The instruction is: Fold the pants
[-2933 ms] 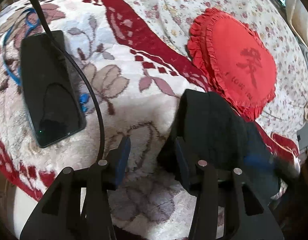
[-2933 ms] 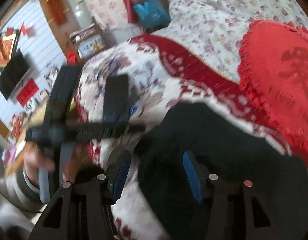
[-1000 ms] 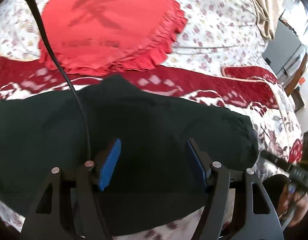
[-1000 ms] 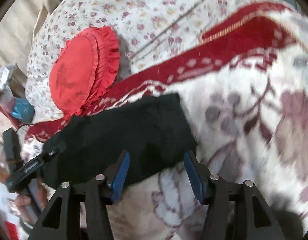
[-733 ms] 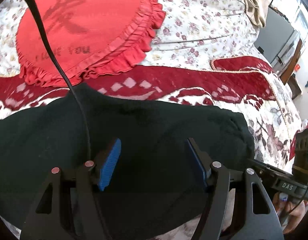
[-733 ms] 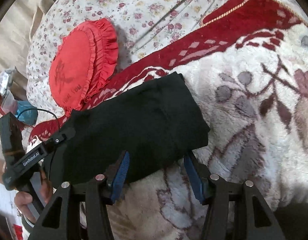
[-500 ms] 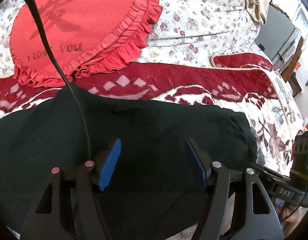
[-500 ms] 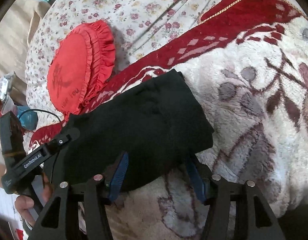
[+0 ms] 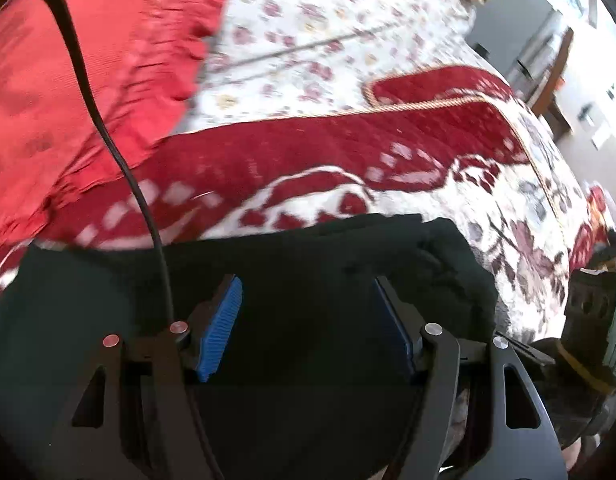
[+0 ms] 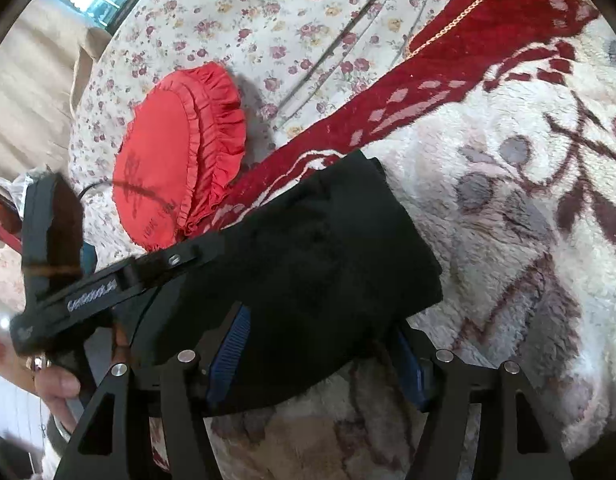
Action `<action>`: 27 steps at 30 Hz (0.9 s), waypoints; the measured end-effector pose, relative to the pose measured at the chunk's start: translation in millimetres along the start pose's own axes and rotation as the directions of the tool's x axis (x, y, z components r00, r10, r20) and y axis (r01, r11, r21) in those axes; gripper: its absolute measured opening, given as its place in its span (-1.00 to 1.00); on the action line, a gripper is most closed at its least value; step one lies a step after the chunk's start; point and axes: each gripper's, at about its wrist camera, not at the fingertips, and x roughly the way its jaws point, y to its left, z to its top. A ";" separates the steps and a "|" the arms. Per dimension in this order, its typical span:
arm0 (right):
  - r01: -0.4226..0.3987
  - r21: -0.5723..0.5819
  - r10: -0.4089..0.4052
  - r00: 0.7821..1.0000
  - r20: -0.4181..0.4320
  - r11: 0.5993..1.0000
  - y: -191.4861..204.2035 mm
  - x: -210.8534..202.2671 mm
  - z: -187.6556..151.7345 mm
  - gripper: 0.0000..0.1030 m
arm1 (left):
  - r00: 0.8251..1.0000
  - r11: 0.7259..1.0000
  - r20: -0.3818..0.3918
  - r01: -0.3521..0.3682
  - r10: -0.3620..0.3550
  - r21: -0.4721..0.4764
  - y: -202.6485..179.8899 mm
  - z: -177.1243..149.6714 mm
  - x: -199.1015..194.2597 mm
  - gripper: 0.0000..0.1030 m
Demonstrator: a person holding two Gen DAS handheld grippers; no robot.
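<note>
The black pants [image 10: 316,248] lie folded into a thick rectangle on a fluffy white-and-red blanket [image 10: 528,208]. In the left wrist view the pants [image 9: 308,280] fill the lower half. My left gripper [image 9: 308,312] hovers open right over the pants, its blue pads [image 9: 221,328] wide apart, nothing between them. My right gripper [image 10: 324,344] is open at the pants' near right corner, the fabric edge lying between its fingers. The left gripper's body [image 10: 107,284] also shows in the right wrist view, at the pants' left end.
A red heart-shaped ruffled cushion [image 10: 175,168] lies beyond the pants on a floral sheet [image 10: 299,20]. It shows at top left in the left wrist view [image 9: 67,80]. A black cable [image 9: 107,132] hangs across that view. The bed edge and room furniture [image 9: 548,52] are at far right.
My left gripper has moved closer and rightward over the pants; the cushion slid to the left edge of its view. My right gripper crept nearer to the pants' right corner. Both stayed open.
</note>
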 end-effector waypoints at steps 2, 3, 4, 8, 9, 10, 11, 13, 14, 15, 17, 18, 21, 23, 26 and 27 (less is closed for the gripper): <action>-0.006 -0.002 0.006 1.000 0.006 1.000 0.7 1.5 0.2 0.28 | 1.000 1.000 -0.011 0.006 -0.006 0.018 -6.2 6.7 7.2 0.29; -0.010 -0.003 0.011 1.000 0.010 1.000 0.5 1.7 0.3 0.29 | 1.000 1.000 -0.015 0.011 -0.011 0.021 -8.0 8.9 9.5 0.29; -0.014 -0.001 0.014 1.000 0.012 1.000 0.5 2.4 0.5 0.29 | 1.000 0.999 -0.020 0.019 -0.018 0.026 -10.3 11.3 12.4 0.29; -0.021 0.008 0.021 1.000 0.016 1.000 1.5 4.0 1.5 0.29 | 0.999 0.998 -0.035 0.035 -0.033 0.055 -19.2 21.2 22.8 0.29; -0.025 0.012 0.025 1.000 0.016 1.000 1.0 3.9 1.4 0.29 | 0.998 0.997 -0.041 0.040 -0.037 0.063 -20.4 23.5 24.7 0.29; -0.030 0.017 0.030 0.999 0.016 0.999 0.1 3.7 1.2 0.29 | 0.997 0.996 -0.055 0.051 -0.047 0.075 -21.8 26.7 27.9 0.29; -0.033 0.019 0.033 0.999 0.016 0.999 -0.8 3.6 1.5 0.29 | 0.996 0.995 -0.069 0.063 -0.057 0.083 -22.4 30.0 31.1 0.29; -0.034 0.017 0.033 0.999 0.015 0.999 -1.4 3.8 1.9 0.29 | 0.993 0.991 -0.087 0.085 -0.076 0.101 -23.8 34.8 36.1 0.29; -0.033 0.014 0.032 0.999 0.015 0.999 -1.7 3.7 1.8 0.29 | 0.991 0.988 -0.099 0.100 -0.088 0.120 -26.0 37.5 39.4 0.30; -0.031 0.011 0.030 0.999 0.015 0.999 -1.7 4.0 1.9 0.30 | 0.989 0.984 -0.112 0.113 -0.098 0.137 -28.1 39.3 42.5 0.35; -0.032 0.007 0.031 0.999 0.015 0.999 -3.1 3.9 1.9 0.31 | 0.985 0.977 -0.136 0.130 -0.108 0.169 -33.6 42.7 50.3 0.37; -0.034 0.009 0.034 0.999 0.016 0.999 -3.5 3.9 2.0 0.32 | 0.983 0.973 -0.148 0.138 -0.112 0.185 -36.6 44.5 54.3 0.37; -0.045 0.015 0.044 0.999 0.021 0.999 -3.5 3.7 0.2 0.39 | 0.979 0.965 -0.173 0.148 -0.111 0.218 -42.9 51.0 66.6 0.37; -0.057 0.025 0.056 0.998 0.026 0.998 -4.5 4.2 0.2 0.43 | 0.973 0.954 -0.187 0.179 -0.135 0.242 -46.6 54.2 72.6 0.39; -0.073 0.037 0.072 0.997 0.031 0.997 -7.8 5.0 2.0 0.46 | 0.972 0.942 -0.185 0.191 -0.143 0.278 -51.6 57.7 77.8 0.41; -0.077 0.039 0.075 0.997 0.033 0.996 -8.4 5.2 2.4 0.47 | 0.972 0.938 -0.184 0.193 -0.143 0.287 -53.2 58.4 78.6 0.41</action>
